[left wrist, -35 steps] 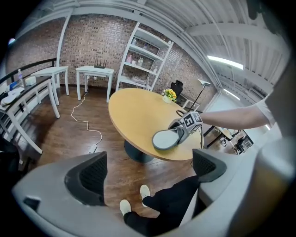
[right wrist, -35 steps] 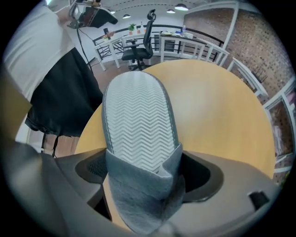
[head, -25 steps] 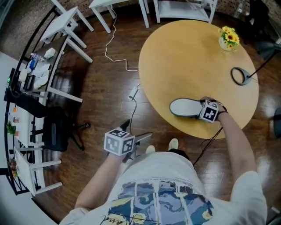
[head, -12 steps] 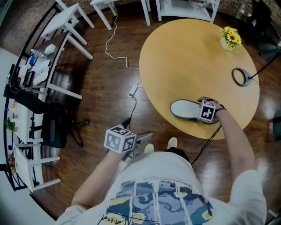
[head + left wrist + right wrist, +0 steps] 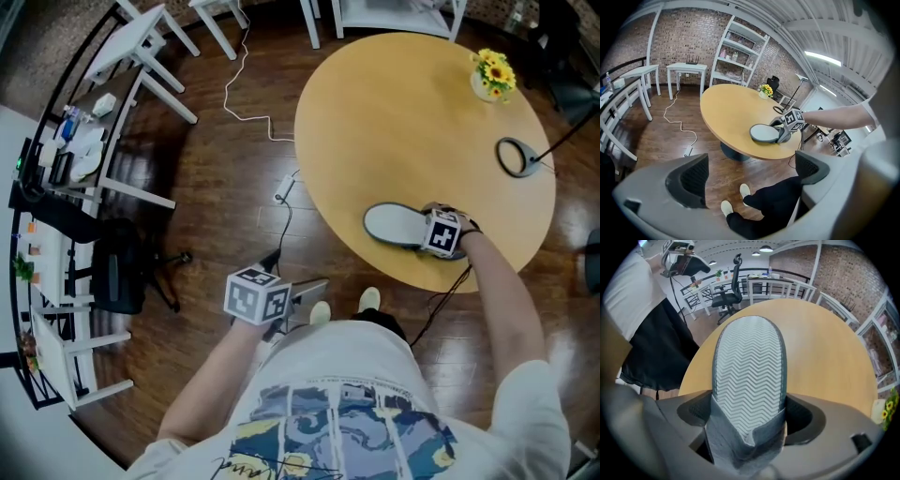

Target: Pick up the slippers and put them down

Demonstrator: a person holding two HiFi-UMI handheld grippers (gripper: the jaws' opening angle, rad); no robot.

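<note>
Slipper (image 5: 394,223), one, on one table (image 5: 403,112); right tool's (image 5: 749,420) jaws just closed on it.

A round wooden desk (image 5: 403,112) spreads out beyond the right tongs (image 5: 419,236), standing on a dark plank floor (image 5: 206,197). Near its far edge from those tongs are a vase of yellow flowers (image 5: 491,77) and a black ring on a thin stem (image 5: 514,159). A white cable (image 5: 246,103) snakes over the floor ahead of the left tongs (image 5: 298,298), and a black office chair (image 5: 122,277) sits to their left. Farther ahead of them are white side tables (image 5: 686,70), white shelving (image 5: 740,51) and a brick wall (image 5: 679,37), with a strip light (image 5: 822,57) overhead.
</note>
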